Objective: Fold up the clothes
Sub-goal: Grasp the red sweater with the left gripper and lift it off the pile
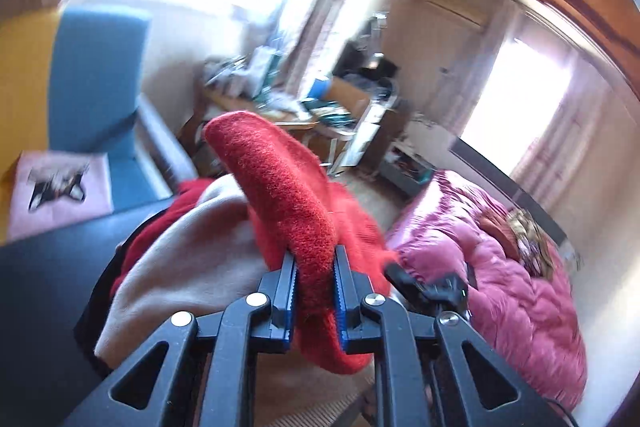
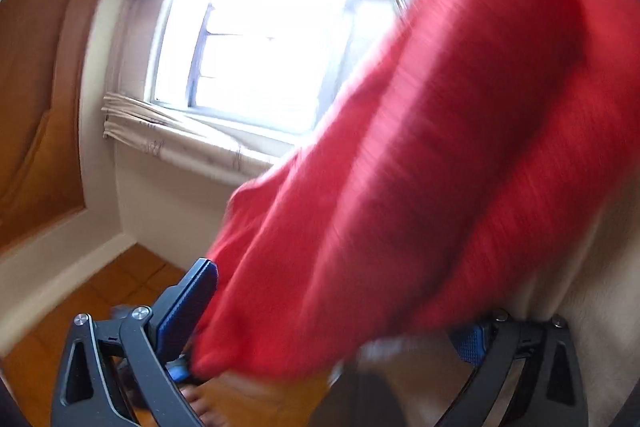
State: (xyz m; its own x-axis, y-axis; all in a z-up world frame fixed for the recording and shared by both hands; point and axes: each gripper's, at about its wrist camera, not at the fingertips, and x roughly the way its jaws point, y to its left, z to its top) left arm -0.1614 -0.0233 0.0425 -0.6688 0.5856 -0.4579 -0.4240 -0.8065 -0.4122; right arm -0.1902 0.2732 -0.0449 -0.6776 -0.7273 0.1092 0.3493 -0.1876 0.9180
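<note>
Left hand-held gripper (image 1: 314,269) clamped on a thick fold of the red garment (image 1: 280,183), lifted off the black table (image 1: 44,287). Right hand-held gripper (image 2: 340,323) wide, cloth draped across, seemingly unpinched. No fold laid; nearly everything left.

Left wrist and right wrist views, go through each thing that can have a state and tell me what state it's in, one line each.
Left tool: shut on a thick fold of the red garment.
Right tool: jaws wide apart, red cloth draped between them, not pinched.
Red garment: lifted, bunched, not folded flat.
Beige garment: lying crumpled under the red one.
Pink quilt: rumpled on the bed.
</note>
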